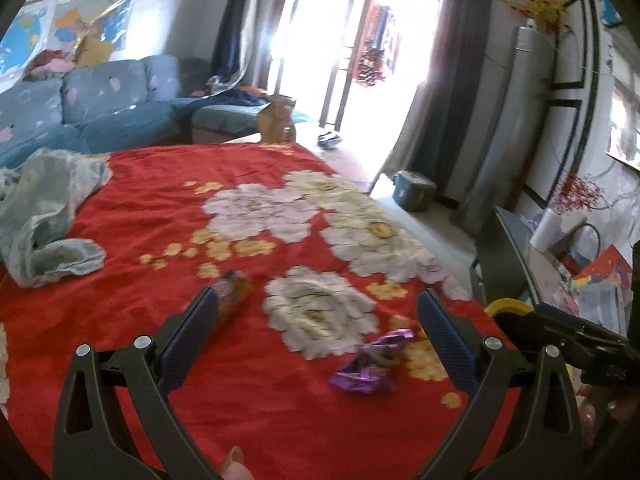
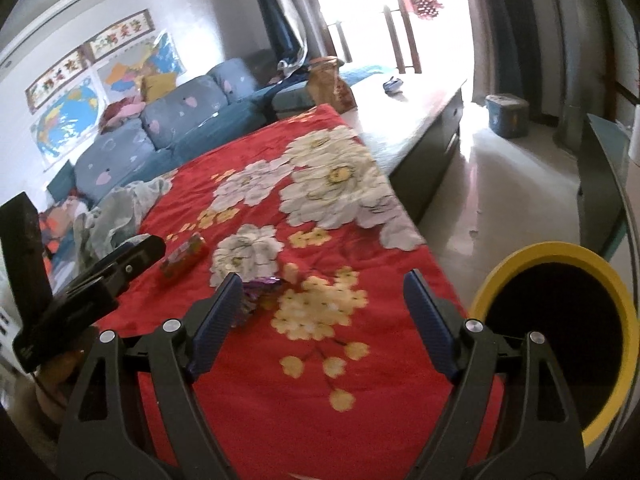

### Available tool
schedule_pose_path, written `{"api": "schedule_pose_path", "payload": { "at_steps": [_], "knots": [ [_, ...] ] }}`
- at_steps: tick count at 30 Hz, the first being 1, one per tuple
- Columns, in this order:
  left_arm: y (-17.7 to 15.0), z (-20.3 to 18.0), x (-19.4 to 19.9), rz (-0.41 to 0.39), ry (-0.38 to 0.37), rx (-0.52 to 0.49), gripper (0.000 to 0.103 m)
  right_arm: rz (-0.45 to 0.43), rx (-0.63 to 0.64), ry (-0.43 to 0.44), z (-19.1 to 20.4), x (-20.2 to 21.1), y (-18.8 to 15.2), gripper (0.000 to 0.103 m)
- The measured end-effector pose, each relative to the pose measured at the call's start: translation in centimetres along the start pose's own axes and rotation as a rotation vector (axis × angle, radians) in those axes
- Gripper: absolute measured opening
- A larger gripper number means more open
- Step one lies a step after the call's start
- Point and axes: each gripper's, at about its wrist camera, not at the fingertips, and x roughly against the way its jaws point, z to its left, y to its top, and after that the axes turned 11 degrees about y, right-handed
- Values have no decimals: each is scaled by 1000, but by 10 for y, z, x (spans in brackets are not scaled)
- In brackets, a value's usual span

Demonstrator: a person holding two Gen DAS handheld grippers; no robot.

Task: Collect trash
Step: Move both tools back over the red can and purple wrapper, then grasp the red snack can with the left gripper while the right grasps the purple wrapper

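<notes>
A crumpled purple foil wrapper lies on the red flowered cloth, between the spread fingers of my left gripper, which is open and holds nothing. A second, multicoloured wrapper lies just beyond the left fingertip. In the right wrist view the purple wrapper sits behind the left finger of my right gripper, also open and empty, and the colourful wrapper lies further left. A yellow-rimmed bin with a black inside stands off the cloth's right edge.
A grey-green crumpled cloth lies at the far left of the table. A blue sofa runs behind it. A brown paper bag stands at the far end. A blue box sits on the floor to the right.
</notes>
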Motion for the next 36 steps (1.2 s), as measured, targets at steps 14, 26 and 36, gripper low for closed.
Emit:
{"api": "schedule_pose_path", "payload": {
  "at_steps": [14,26,36],
  "knots": [
    [-5,62,-32,100,76,83,96,117,12,38,27,-67,-3,74],
    [-14,70,-75,214,28,99,93,199,-53,68,25,-114,-15,65],
    [-17,62,-82,242,19,68,33,178,-10,83,26,-101,-18,35]
  ]
}}
